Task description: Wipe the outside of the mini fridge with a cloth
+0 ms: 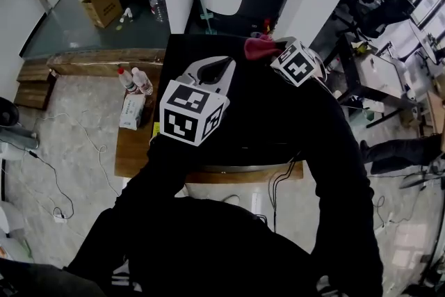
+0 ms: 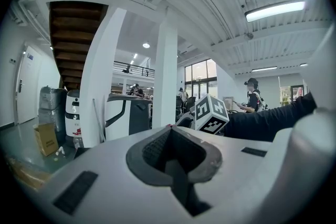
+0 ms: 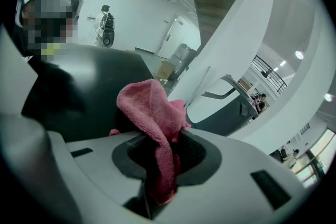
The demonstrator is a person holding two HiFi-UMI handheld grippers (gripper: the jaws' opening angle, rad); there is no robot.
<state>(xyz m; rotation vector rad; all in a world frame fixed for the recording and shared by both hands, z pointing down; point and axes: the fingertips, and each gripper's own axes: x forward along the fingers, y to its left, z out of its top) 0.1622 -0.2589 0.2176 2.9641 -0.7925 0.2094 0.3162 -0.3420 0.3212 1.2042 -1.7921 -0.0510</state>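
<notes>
Left gripper (image 2: 170, 132): in its own view we find the 2 jaws drawn together with nothing between them. In the head view it sits over the near-left part of the mini fridge (image 1: 250, 125), its marker cube (image 1: 192, 113) facing up. We cannot tell whether it touches the fridge.

Right gripper (image 3: 169, 140): the jaws are clenched on the pink cloth (image 3: 149, 107). Part of the cloth is pinched in the jaw throat, and a loose fold stands up above the tips. In the head view the cloth shows at the far edge of the fridge top, just beyond this gripper's marker cube (image 1: 299, 63). We cannot confirm from any view that the cloth is in contact with the fridge.

Mini fridge: it is black and stands on the wooden table (image 1: 132, 149), directly below both grippers. A pale rim shows along its near edge. The person's black sleeves cover much of the top, so its full outline is hard to trace.

Surroundings: 2 red-capped bottles (image 1: 134, 80) stand on the table left of the fridge, with a tissue pack (image 1: 131, 111) just in front of them. A cardboard box (image 1: 101, 3) and a water bottle (image 1: 158, 0) sit on the floor beyond the table. Loose cables lie on the floor to the left.
</notes>
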